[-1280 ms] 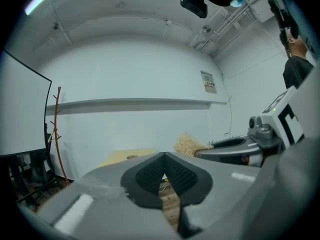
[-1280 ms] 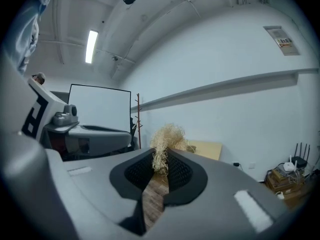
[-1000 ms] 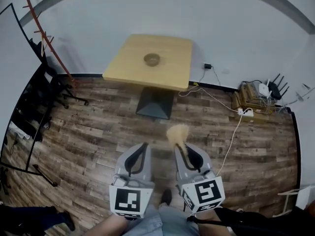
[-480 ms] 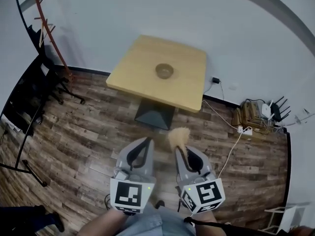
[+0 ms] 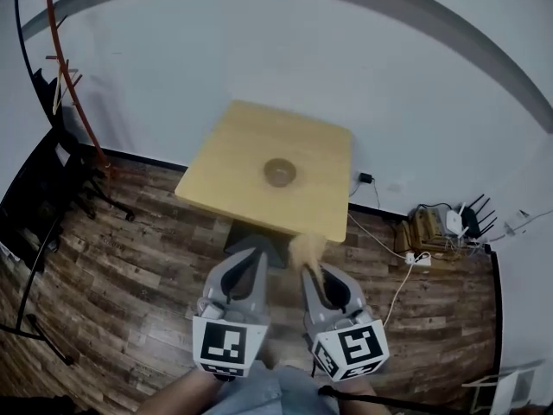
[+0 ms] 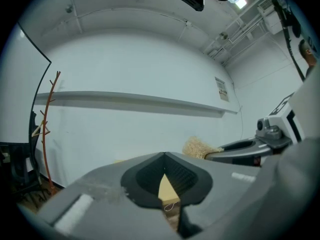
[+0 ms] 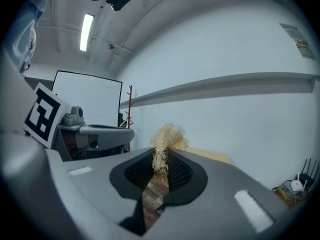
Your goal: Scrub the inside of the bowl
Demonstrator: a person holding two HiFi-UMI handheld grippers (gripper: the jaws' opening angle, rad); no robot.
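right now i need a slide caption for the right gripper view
Right gripper clamped on a straw-coloured fibre scrubber, wooden table ahead against a white wall.

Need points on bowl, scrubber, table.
bowl (image 5: 280,172), head view, its middle.
scrubber (image 7: 169,135), right gripper view, middle of the fibre tuft.
table (image 5: 229,156), head view, bare top left of the bowl.

Grey left gripper (image 5: 250,255) and right gripper (image 5: 308,271), black-ribbed fingers (image 6: 186,177), black-and-white marker cubes (image 5: 228,346).
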